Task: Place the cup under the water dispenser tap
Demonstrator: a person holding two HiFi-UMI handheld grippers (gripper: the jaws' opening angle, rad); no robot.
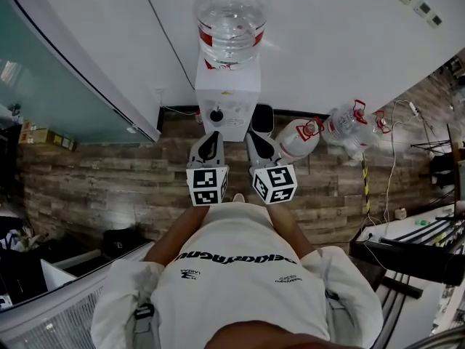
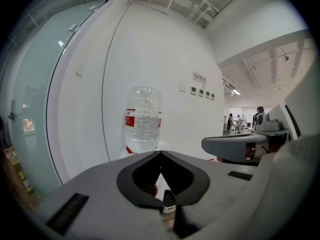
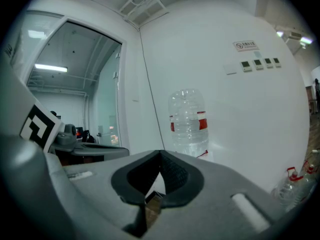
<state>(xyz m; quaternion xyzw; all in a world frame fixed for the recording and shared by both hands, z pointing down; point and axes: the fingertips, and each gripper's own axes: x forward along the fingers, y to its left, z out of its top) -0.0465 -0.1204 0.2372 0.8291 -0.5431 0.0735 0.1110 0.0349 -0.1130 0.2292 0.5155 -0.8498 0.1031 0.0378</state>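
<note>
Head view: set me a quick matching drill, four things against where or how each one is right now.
1. water bottle
2. spare bottles
3. left tool
4. glass partition

A. lying on the wood floor, right of the water dispenser
B. jaws shut, pointing at the dispenser
C. mounted on top of the dispenser
D. upper left of the view

Pairs: 1-C, 2-A, 3-B, 4-D

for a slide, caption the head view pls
Person faces a water dispenser, left claw and right claw shut side by side before it, spare bottles on the floor nearby
</note>
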